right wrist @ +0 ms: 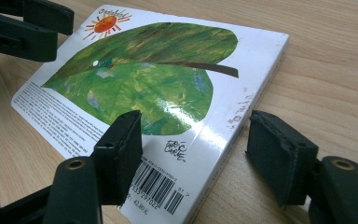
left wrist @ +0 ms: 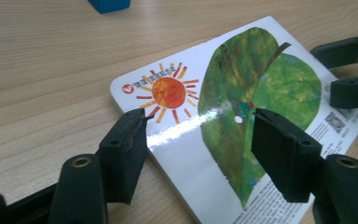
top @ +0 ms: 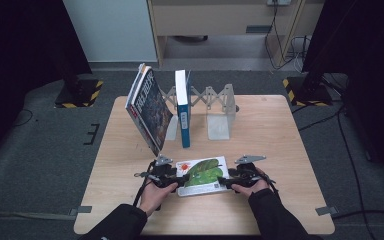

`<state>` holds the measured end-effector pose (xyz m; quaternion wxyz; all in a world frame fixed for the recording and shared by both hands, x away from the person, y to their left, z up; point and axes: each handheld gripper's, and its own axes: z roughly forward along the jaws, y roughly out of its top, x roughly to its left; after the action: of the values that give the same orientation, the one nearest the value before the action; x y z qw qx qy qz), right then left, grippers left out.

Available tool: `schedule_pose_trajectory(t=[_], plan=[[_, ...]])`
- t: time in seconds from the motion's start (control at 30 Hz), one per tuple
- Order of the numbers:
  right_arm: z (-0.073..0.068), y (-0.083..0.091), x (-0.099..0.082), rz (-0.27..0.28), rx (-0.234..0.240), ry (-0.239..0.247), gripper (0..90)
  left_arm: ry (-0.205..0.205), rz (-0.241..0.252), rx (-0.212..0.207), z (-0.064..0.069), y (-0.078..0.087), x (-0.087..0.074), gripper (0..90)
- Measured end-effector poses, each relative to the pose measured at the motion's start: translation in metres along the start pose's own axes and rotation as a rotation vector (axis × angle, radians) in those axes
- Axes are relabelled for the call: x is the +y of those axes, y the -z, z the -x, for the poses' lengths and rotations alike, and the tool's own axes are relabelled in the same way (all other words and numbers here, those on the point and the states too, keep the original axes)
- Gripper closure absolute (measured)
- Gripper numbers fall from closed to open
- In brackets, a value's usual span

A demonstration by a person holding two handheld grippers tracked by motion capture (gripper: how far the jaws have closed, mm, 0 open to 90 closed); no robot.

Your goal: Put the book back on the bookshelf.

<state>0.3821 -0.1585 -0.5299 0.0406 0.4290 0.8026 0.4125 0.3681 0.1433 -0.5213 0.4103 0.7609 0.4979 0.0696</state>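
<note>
Two grippers flank one board book (top: 203, 175), which lies flat, back cover up, near the table's (top: 275, 125) front edge, well clear of the expanding rack (top: 207, 97).

- Left gripper (top: 171, 181): at the book's sun-printed end, jaws parted over a corner, not pressing.
- Right gripper (top: 228, 181): at the book's barcode end, jaws parted astride its edge, not pressing.
- Beyond the book: a blue book (top: 183, 107) upright in the rack, a dark book (top: 148, 107) leaning beside it.

Step in hand, judged: positioning for a two-sided pickup. Next move calls for closing both on the book's ends, then raising it upright toward the rack.
</note>
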Motion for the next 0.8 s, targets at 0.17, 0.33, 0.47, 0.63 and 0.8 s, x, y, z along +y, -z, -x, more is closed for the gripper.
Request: schedule_pose_trajectory(t=[0.17, 0.33, 0.47, 0.63, 0.8], plan=[[0.0, 0.0, 0.0, 0.0, 0.003, 0.003, 35.9, 0.048, 0.01, -0.024, -0.004, 0.0, 0.0, 33.1], [0.0, 0.0, 0.0, -0.003, 0.011, -0.009, 35.5, 0.069, 0.036, -0.053, -0.006, 0.001, 0.001, 32.3], [0.001, 0.0, -0.001, 0.007, 0.018, -0.016, 35.1, 0.095, 0.093, -0.174, 0.003, 0.004, 0.005, 37.6], [0.003, 0.002, 0.0, 0.007, 0.006, -0.019, 35.8, 0.003, 0.062, -0.026, 0.003, 0.002, 0.002, 35.9], [0.011, 0.011, 0.003, 0.058, -0.063, -0.013, 47.7, 0.02, 0.062, 0.011, -0.006, 0.001, 0.002, 35.7]])
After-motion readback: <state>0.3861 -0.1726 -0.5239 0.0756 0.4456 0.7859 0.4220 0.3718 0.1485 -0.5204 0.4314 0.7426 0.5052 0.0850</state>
